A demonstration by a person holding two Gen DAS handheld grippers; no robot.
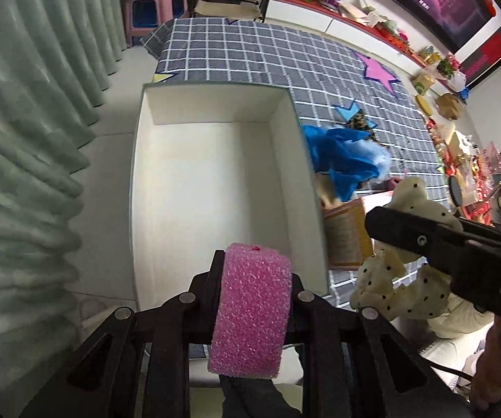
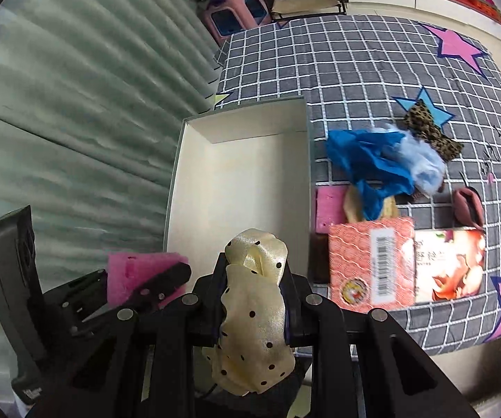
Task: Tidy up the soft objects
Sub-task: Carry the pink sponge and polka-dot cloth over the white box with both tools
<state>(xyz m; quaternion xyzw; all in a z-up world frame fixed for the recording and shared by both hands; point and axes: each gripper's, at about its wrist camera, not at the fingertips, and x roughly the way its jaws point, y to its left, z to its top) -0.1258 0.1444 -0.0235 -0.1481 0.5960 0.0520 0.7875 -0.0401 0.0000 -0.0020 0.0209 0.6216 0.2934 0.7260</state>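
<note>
The left claw point(image 1: 250, 278) clamped a porous pink foam sponge block point(image 1: 250, 310); the right claw point(image 2: 253, 271) pinched a glossy cream polka-dot fabric scrunchie point(image 2: 253, 317), both above the white rectangular cardboard box point(image 2: 180, 181).

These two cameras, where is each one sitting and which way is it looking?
Left wrist view: sits on the left gripper, looking steeply down along jaws shut on the pink sponge at the white box; the right gripper and a bit of hand show at the right.
Right wrist view: sits on the right gripper, looking down along jaws shut on the dotted cream cloth; the left gripper shows at the left.
Both share the box, checked blanket and blue cloth.
</note>
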